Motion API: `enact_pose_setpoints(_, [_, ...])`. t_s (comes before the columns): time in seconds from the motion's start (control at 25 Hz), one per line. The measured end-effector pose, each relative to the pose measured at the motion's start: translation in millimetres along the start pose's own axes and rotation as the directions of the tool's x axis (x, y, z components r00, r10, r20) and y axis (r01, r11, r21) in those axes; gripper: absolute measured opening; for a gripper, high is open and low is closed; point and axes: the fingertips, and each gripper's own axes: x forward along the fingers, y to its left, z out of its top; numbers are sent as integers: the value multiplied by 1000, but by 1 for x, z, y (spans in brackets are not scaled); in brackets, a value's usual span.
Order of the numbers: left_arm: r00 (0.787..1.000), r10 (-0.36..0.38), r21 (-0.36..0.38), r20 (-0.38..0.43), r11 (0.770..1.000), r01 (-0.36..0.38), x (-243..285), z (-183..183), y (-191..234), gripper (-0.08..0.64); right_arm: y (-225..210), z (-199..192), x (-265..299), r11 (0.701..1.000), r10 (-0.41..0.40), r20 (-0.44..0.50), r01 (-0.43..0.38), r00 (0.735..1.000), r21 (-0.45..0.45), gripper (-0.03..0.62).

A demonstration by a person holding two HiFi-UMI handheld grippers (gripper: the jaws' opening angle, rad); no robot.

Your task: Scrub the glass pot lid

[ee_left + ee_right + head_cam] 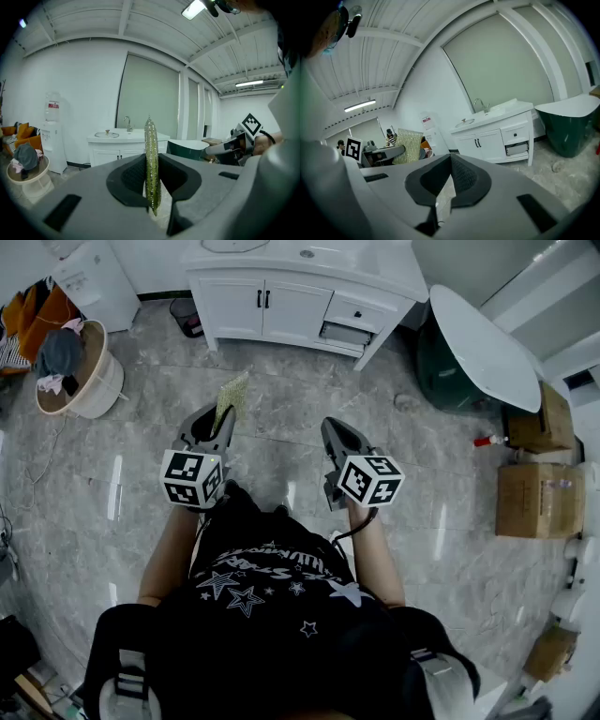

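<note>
Marble floor (141, 456); sink desk (375, 268) at twelve o'clock bears the glass lid (107, 134). Left gripper (221, 416) jaws clamp a scouring pad (232, 393); right gripper (334, 430) jaws are closed and empty. Approach and steady the lid first.

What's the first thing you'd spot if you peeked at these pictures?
Probably the sparkly green scrubbing pad, pinched edge-on in the left tongs and sticking out in front of the person. Next comes the black-and-white patterned cube on each of the tongs, with the right tongs shut on nothing. Farther off, a white sink cabinet stands by the wall with the glass pot lid lying on top.
</note>
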Motion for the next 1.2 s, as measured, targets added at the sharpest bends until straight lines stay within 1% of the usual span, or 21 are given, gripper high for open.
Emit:
enact_pose_setpoints(0.2, [1000,-7,-31,-6,999,6,6,-3,2,71,-6,-2,2,1000,-8,-10,8,1000,-10,8])
enact_pose_setpoints(0.4, [1000,-16,-41,-18,999,16,15,-5,5,71,-14,-2,8,1000,-21,-20,21,1000,-8,8])
enact_pose_setpoints(0.6, [999,-20,-68,-35,998,18,22,-12,18,71,-18,-1,23,999,-34,-28,34,999,-9,8])
enact_pose_setpoints(0.8, [998,-24,-91,-50,996,20,31,-17,52,71,-14,4,51,998,-60,-23,60,998,-21,8])
enact_pose_setpoints(0.96, [998,-28,-105,-63,994,22,47,-11,94,71,-7,24,86,995,-97,-15,97,995,-23,8])
enact_pose_setpoints(1.12, [996,-60,-117,-60,992,53,64,2,127,71,-3,51,124,992,-126,7,126,992,-22,8])
enact_pose_setpoints(1.2, [995,-80,-117,-58,990,73,70,6,141,71,1,56,142,991,-136,13,137,991,-11,9])
